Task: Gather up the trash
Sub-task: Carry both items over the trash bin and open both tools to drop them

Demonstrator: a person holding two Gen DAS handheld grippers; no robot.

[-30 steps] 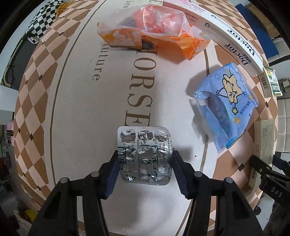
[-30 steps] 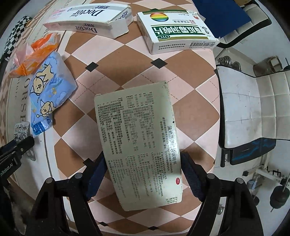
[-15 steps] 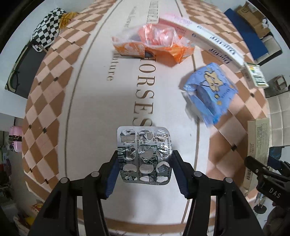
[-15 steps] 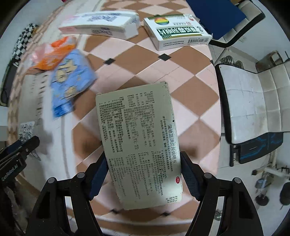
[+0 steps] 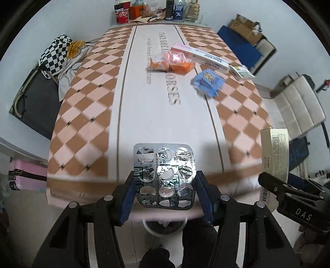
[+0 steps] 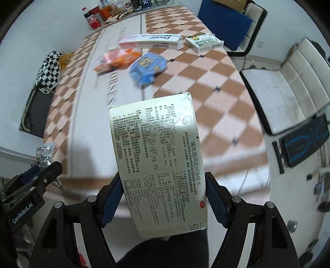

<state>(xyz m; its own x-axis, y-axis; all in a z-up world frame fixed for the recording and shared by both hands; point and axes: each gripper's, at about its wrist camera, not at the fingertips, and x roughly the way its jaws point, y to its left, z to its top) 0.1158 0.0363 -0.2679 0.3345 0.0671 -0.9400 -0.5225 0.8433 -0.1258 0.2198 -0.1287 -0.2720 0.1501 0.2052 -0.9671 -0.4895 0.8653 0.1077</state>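
My left gripper (image 5: 165,195) is shut on a silver used blister pack (image 5: 164,175), held in the air past the near edge of the checkered table (image 5: 86,115). My right gripper (image 6: 160,202) is shut on a pale medicine box (image 6: 158,165) printed with black text, also lifted off the table. On the table lie an orange wrapper (image 5: 171,64), a blue cartoon packet (image 5: 208,81), a long white "Doctor" box (image 5: 202,56) and a green-white medicine box (image 5: 242,71). A white round rim (image 5: 165,226) shows below the blister pack; I cannot tell what it is.
A white padded chair (image 6: 288,92) stands right of the table. A blue board (image 6: 222,20) leans at the far right. A checkered cloth (image 5: 55,55) lies on a rack at the left. Bottles and cans (image 5: 123,12) stand at the table's far end.
Both grippers have lifted and pulled back from the tabletop toward its near edge, each still holding its item. The table and its trash now look smaller and farther away.
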